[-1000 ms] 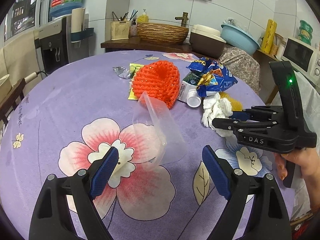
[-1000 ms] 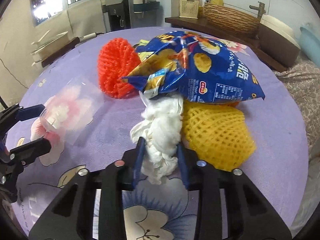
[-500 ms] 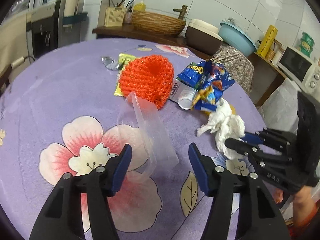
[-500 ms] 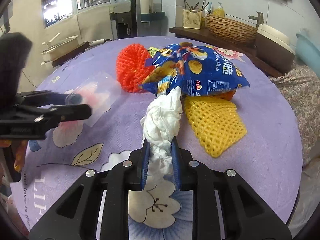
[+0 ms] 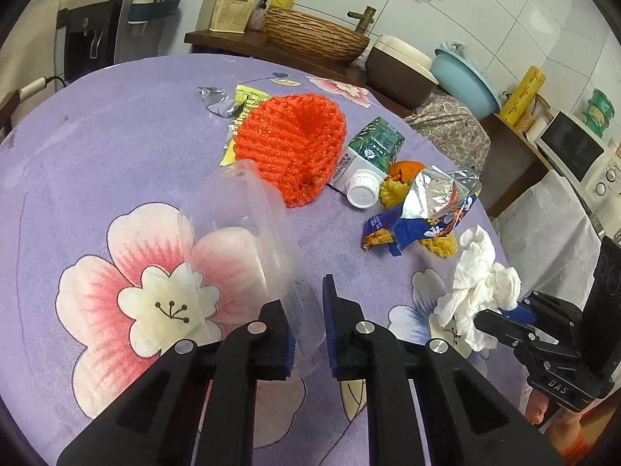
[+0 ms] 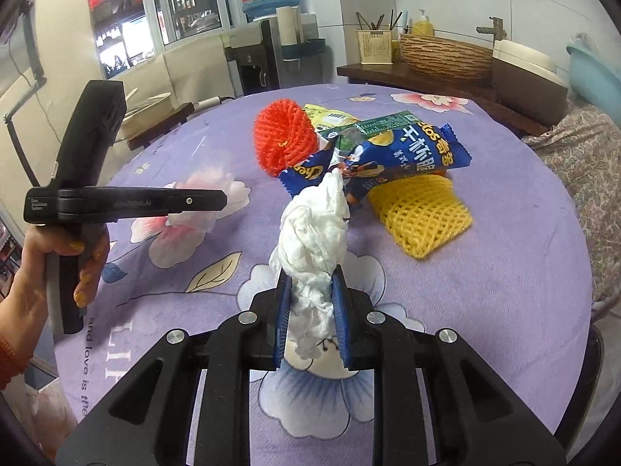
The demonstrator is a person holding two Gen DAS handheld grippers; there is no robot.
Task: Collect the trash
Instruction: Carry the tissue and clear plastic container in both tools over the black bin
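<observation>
The left gripper (image 5: 308,322) is closing on one clear cup (image 5: 240,240) lying on the surface (image 5: 97,136); the thin wall sits between the jaws, so a gentle squeeze should hold it without crushing it. Behind it lie one orange net (image 5: 291,151), one carton (image 5: 368,155), one chip bag (image 5: 423,213) and one yellow net (image 6: 423,213). The right gripper (image 6: 310,306) is clamped on one tissue wad (image 6: 314,233), lifted clear.

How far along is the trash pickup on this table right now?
Nothing looks binned yet. In hand: the right hand-held gripper clamps the white tissue wad; the left hand-held gripper is closing on the clear plastic cup. Left: orange net, carton, chip bag, yellow net.
</observation>
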